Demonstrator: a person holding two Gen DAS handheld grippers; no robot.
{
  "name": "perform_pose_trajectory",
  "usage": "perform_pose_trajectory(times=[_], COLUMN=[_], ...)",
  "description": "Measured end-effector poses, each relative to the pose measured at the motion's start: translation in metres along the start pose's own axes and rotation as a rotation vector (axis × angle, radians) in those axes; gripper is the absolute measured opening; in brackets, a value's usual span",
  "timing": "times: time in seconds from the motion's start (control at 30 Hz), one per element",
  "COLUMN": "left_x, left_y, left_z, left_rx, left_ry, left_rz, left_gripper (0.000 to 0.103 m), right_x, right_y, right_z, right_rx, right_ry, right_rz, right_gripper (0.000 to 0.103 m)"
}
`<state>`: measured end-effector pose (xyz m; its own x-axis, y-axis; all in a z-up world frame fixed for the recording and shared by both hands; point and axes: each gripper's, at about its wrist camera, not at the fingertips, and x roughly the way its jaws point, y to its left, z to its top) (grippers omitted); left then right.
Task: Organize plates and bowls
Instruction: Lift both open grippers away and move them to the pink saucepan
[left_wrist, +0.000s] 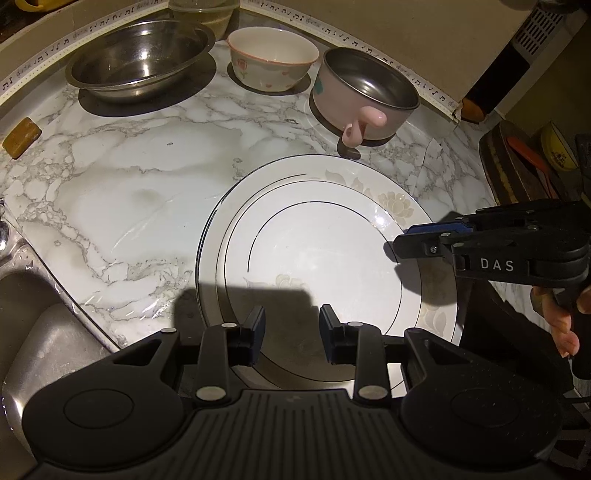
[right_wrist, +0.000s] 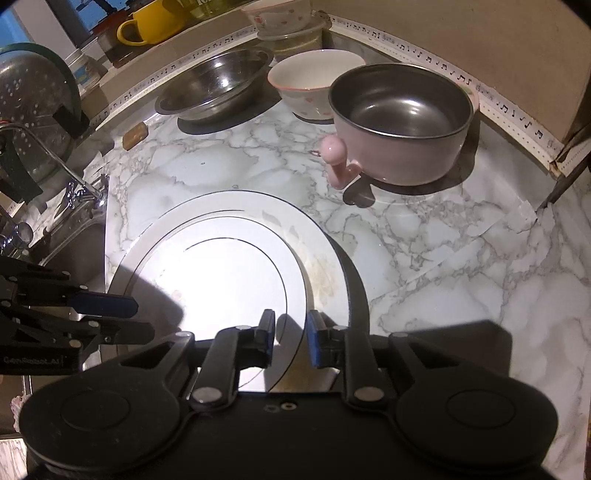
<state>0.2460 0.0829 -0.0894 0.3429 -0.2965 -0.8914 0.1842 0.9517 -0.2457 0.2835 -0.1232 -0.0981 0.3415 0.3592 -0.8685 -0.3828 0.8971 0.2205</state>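
Both the left gripper (left_wrist: 291, 334) and right gripper (right_wrist: 291, 341) hover slightly spread, empty, over the plate (left_wrist: 314, 258).

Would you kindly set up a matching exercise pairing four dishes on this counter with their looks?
Things:
1. plate
2. handled bowl
3. wide bowl
4. small bowl

Looks:
A. bare steel, shallow
B. white, thin dark rings, pale flowers
C. pink outside, steel inside
D. cream, pink rim, flower print

Pairs: 1-B, 2-C, 3-A, 4-D
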Motion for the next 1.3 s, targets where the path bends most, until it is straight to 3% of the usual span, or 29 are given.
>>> perform_pose_trajectory(times=[0.53, 0.6, 0.63, 0.67, 0.8, 0.9, 0.97, 1.1, 1.3], left_x=[-0.041, -0.047, -0.051, -0.055, -0.066, -0.073, -0.077, -0.085, -0.089], left_y=[-0.013, -0.014, -0.015, -0.015, -0.016, -0.015, -0.013, -0.013, -0.012], left_z=[-0.006, -0.008, -0.01, -0.012, -0.018, -0.021, -0.023, -0.026, -0.017], left_rx=[0.049, 0.057, 0.06, 0.065, 0.079, 0.071, 0.066, 0.06, 0.044], left_ry=[-0.137, -0.155, -0.169, -0.184, -0.216, -0.229, -0.239, -0.273, -0.292], left_rz=[0.042, 0.045, 0.045, 0.046, 0.049, 0.045, 0.044, 0.051, 0.091], left_gripper=[0.031, 0.043, 0.057, 0.065, 0.065, 0.066, 0.074, 0.076, 0.078], right_x=[-0.036, -0.041, -0.043, -0.046, -0.054, -0.061, -0.066, -0.076, -0.082], right_y=[0.027, 0.032, 0.034, 0.036, 0.045, 0.051, 0.054, 0.058, 0.058], right_z=[-0.006, -0.008, -0.008, -0.01, -0.014, -0.018, -0.02, -0.023, -0.015], right_rx=[-0.034, -0.034, -0.035, -0.034, -0.029, -0.029, -0.029, -0.032, -0.051], right_ry=[-0.075, -0.088, -0.094, -0.1, -0.117, -0.134, -0.145, -0.177, -0.195], right_rz=[-0.007, -0.005, -0.007, -0.008, -0.011, -0.014, -0.013, -0.017, -0.005], right_gripper=[0.028, 0.029, 0.03, 0.031, 0.034, 0.041, 0.044, 0.064, 0.08])
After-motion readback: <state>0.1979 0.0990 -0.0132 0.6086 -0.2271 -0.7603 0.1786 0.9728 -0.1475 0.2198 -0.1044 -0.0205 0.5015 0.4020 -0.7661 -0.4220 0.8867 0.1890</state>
